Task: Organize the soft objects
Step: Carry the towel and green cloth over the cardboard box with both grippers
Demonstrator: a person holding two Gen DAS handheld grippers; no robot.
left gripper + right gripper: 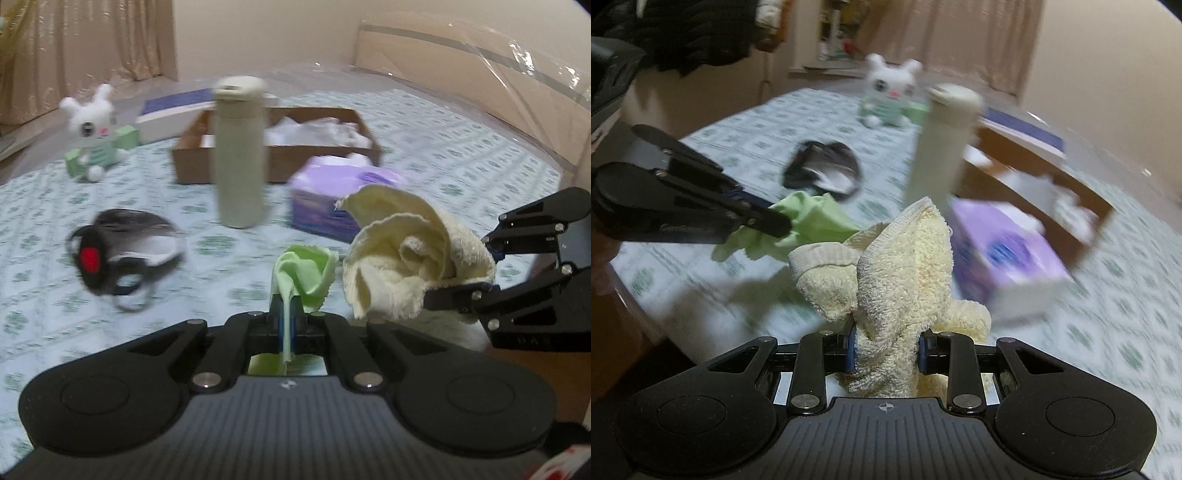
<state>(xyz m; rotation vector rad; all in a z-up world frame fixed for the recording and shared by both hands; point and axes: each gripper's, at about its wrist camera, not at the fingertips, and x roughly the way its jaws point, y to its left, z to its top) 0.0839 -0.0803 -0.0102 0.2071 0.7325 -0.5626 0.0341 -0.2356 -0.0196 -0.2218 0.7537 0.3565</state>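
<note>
Item: thin, smooth light-green cloth [308,275], crumpled into a loose rosette, lower centre of the left wrist view. The left gripper [286,325] has its fingers drawn narrow, pinching a fold of it, and a strip of cloth trails down between them. In the right wrist view the same cloth [809,218] shows at centre left, bunched at the tip of the left gripper [775,221], above the tabletop.

Item: thick cream-yellow terry towel [897,273] with looped pile and a flat woven hem, folded into rounded lobes at lower centre. The right gripper [886,350] clamps it between blue-padded fingers set moderately apart by its bulk. In the left wrist view the towel [406,258] sits at centre right, held by the right gripper [439,295].

Surface: table with a white cover printed in a green motif [221,243].

Also on it, all blurred:
- tall pale cylindrical bottle [240,155], upright, centre;
- lilac tissue box [332,195], right of the bottle;
- shallow brown cardboard tray [184,155] holding white crumpled material, behind both;
- white plush rabbit in green stripes [94,125], upper left;
- dark grey pouch with a red patch [122,247], centre left.

Only the left wrist view shows the beige curtain [92,37], upper left.
</note>
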